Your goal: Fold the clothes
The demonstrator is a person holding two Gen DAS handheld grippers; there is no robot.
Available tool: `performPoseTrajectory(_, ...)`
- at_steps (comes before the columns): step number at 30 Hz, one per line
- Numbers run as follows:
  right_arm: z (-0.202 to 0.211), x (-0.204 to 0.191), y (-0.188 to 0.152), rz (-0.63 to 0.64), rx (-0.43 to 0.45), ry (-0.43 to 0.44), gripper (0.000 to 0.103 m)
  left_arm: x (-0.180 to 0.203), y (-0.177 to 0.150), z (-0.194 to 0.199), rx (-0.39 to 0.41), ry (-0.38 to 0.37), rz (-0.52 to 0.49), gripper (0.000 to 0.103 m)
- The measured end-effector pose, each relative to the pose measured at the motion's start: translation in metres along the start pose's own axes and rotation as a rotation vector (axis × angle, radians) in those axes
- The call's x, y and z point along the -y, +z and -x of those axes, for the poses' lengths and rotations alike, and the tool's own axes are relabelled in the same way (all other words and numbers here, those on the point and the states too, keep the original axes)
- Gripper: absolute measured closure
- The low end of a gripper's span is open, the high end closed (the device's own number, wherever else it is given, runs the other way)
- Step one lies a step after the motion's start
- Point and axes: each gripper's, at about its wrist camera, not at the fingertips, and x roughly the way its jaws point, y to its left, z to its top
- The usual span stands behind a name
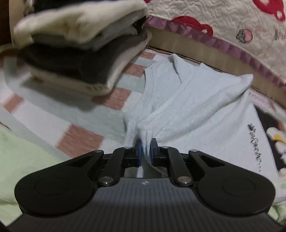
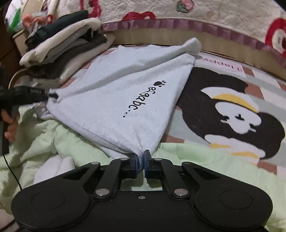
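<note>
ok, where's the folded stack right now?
The stack sits upper left in both wrist views, on the bed's far edge by the quilt, just beyond the blue shirt and the left gripper.

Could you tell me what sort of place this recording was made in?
Most likely a bedroom, with the folding done on a bed: a quilted bedspread with red motifs, a cartoon-print blanket under the light blue garment, and a stack of folded clothes.
</note>
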Motion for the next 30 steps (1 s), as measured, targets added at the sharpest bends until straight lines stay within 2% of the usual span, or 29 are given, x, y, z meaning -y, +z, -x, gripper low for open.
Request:
performPoseTrajectory(3, -0.001, 0.002, 0.0, -0.002, 0.002, -0.004, 0.096, 0.005, 0.006, 0.025, 0.076, -0.002, -0.034, 0.095)
performPoseTrajectory(4, -0.001, 0.004, -0.001, -0.014, -0.001, -0.003, 0.092, 0.007, 0.008, 0.032, 0.091, 0.009, -0.054, 0.096)
performPoseTrajectory(7, -0.004, 0.009, -0.003, -0.035, -0.006, 0.008, 0.087, -0.001, 0.003, 0.023, 0.028, 0.082, -0.053, 0.097)
performPoseTrajectory(9, -0.004, 0.009, -0.004, -0.022, -0.011, 0.01, 0.087, -0.014, -0.006, 0.008, -0.053, 0.149, -0.041, 0.099)
performPoseTrajectory(11, -0.004, 0.009, -0.004, -0.011, -0.015, 0.012, 0.087, -0.03, -0.014, 0.003, -0.099, 0.152, 0.015, 0.099)
performPoseTrajectory(14, -0.003, 0.01, -0.003, -0.011, -0.029, 0.024, 0.087, -0.041, -0.013, 0.011, -0.109, 0.11, 0.063, 0.099)
performPoseTrajectory(17, 0.005, 0.011, 0.003, 0.011, -0.076, 0.058, 0.083, -0.036, 0.0, 0.016, -0.107, 0.092, -0.003, 0.096)
performPoseTrajectory(18, 0.009, 0.012, 0.006, 0.021, -0.09, 0.071, 0.078, -0.034, 0.008, 0.016, -0.104, 0.075, -0.02, 0.096)
performPoseTrajectory(20, 0.013, 0.028, 0.019, 0.003, -0.074, 0.094, 0.075, -0.027, 0.027, 0.014, -0.093, 0.026, -0.049, 0.095)
performPoseTrajectory(21, 0.014, 0.037, 0.026, -0.01, -0.062, 0.104, 0.07, -0.023, 0.037, 0.013, -0.087, -0.005, -0.062, 0.094)
performPoseTrajectory(23, 0.017, 0.055, 0.039, -0.034, -0.039, 0.126, 0.063, -0.015, 0.059, 0.007, -0.085, -0.083, -0.085, 0.084)
performPoseTrajectory(26, 0.022, 0.082, 0.06, -0.071, -0.003, 0.158, 0.062, 0.0, 0.093, -0.012, -0.097, -0.227, -0.129, 0.075)
performPoseTrajectory(28, 0.024, 0.1, 0.074, -0.096, 0.02, 0.18, 0.062, 0.017, 0.115, -0.032, -0.099, -0.292, -0.192, 0.075)
performPoseTrajectory(30, 0.007, 0.108, 0.093, -0.089, 0.053, 0.155, 0.062, 0.033, 0.131, -0.053, -0.088, -0.329, -0.25, 0.074)
